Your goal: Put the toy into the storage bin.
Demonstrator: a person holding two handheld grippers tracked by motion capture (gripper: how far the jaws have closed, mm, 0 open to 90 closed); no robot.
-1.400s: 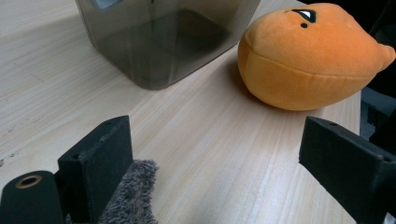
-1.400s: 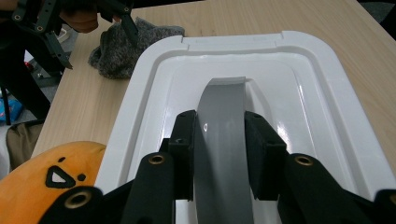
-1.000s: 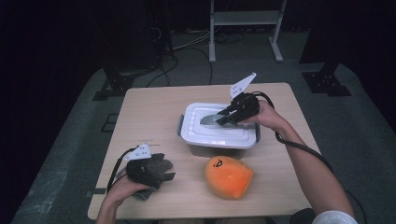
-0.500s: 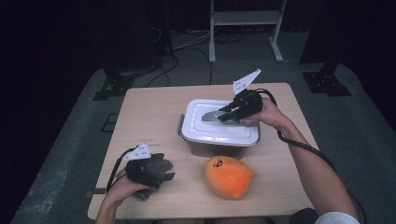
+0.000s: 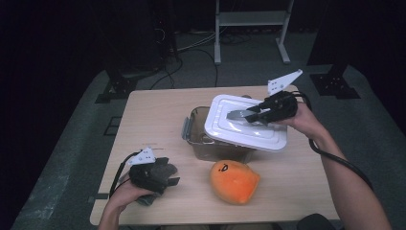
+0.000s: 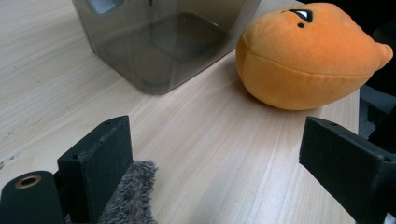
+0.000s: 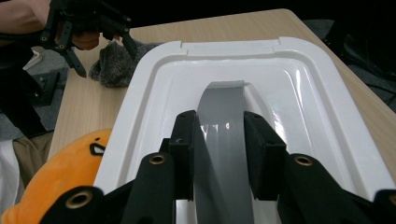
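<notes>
A: Where's the lid (image 5: 246,125)?

B: Off the box (image 5: 210,139), held up over its right part by the right tool (image 5: 249,115), which is pinching the grey handle (image 7: 222,140) on the lid's top. In the right gripper view the two pads (image 7: 184,154) press on either side of that handle.

A: What's hidden?

B: The lid covers most of the box; just its left end and a clasp stick out beyond the tool's tips. The inside is hard to read through the smoky wall.

A: And the left tool (image 5: 165,178)?

B: Resting on the near left of the worktop (image 5: 158,115), jaws spread with nothing between them. A grey cloth (image 6: 130,196) lies under it, mostly covered by the hand.

A: Beyond its jaws?

B: The orange plush (image 6: 308,60), cut off at the right edge, and the box beside it, apart from it.

A: Any writing?

B: None I can read; the plush has just a black face mark.
</notes>
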